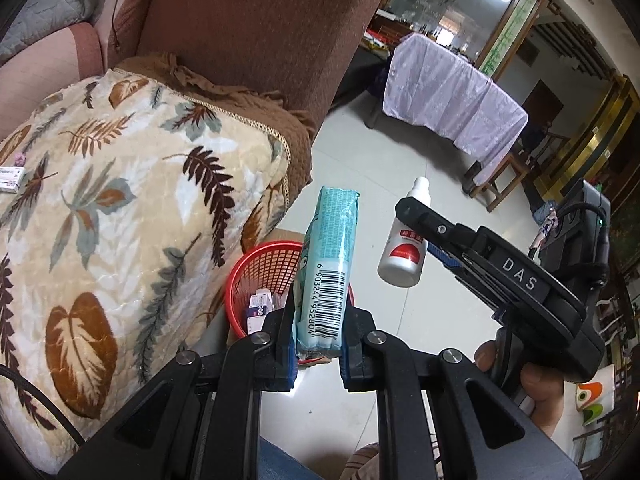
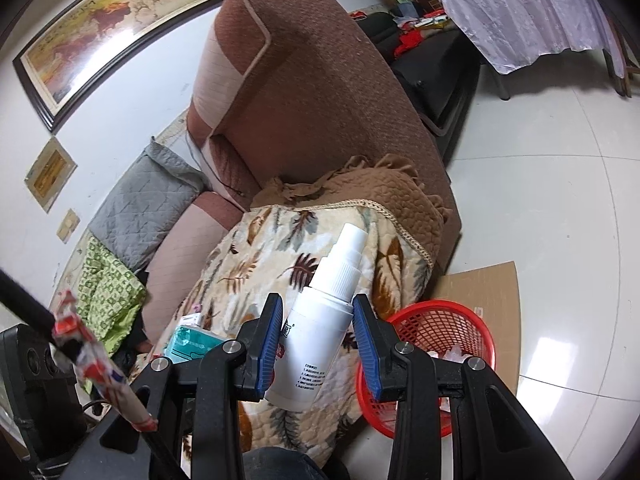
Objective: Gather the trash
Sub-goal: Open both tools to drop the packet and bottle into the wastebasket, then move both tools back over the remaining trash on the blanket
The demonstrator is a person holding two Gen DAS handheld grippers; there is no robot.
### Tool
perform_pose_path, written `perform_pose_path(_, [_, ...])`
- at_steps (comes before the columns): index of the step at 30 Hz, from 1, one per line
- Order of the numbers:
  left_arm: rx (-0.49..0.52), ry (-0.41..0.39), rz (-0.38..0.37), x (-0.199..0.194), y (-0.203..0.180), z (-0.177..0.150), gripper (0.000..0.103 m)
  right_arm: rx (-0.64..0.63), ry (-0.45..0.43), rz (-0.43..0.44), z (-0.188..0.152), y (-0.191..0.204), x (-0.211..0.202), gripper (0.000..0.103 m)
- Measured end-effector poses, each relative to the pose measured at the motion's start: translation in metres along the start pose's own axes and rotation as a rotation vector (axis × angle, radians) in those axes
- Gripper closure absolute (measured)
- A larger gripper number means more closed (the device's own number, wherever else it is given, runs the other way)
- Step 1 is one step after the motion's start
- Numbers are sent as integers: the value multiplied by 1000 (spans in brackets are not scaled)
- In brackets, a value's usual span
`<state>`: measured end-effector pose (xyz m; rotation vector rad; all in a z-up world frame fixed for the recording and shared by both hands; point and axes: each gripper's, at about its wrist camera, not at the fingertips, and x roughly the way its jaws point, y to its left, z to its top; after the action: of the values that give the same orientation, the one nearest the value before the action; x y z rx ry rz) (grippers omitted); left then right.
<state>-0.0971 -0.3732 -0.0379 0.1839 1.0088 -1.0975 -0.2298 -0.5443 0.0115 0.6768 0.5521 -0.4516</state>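
My left gripper [image 1: 318, 344] is shut on a teal tissue pack [image 1: 328, 256] with a barcode, held upright over the near rim of a red mesh basket [image 1: 256, 268]. A small box [image 1: 259, 309] lies inside the basket. To the right, a hand [image 1: 538, 384] holds my right gripper [image 1: 418, 220], shut on a white spray bottle [image 1: 402, 254]. In the right wrist view that bottle [image 2: 316, 332] stands nozzle-up between the blue pads of my right gripper [image 2: 316, 320]. The basket [image 2: 444, 332] sits lower right of it on the floor, with pale scraps inside.
A brown sofa [image 2: 304, 92] carries a leaf-print blanket [image 1: 120, 216] close beside the basket. A small box [image 1: 10, 178] and another teal pack [image 2: 190, 344] lie on the blanket. Cardboard [image 2: 484, 284] lies under the basket. A cloth-draped table [image 1: 448, 104] stands across the tiled floor.
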Motion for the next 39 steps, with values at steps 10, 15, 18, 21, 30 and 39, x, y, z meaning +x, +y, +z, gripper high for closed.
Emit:
perform_pose_path(10, [-17, 98, 12, 46, 8, 2, 89, 56, 53, -41, -1, -31, 32, 65])
perform_pose_path(15, [-4, 117, 37, 61, 7, 2, 89, 69, 63, -55, -2, -38, 37, 65])
perform_pose_path(18, [2, 117, 51, 67, 6, 3, 89, 83, 65, -62, -2, -42, 39, 64])
perform_pose_path(21, [5, 115, 66, 71, 6, 5, 87, 93, 64, -69, -1, -44, 42, 62])
perform_pose_path(30, [22, 31, 130, 47, 4, 7, 43, 107, 35, -56, 2, -34, 29, 35])
perform_pose_path(39, [-21, -184, 306, -56, 27, 4, 29, -18, -29, 38, 6, 43, 2, 21])
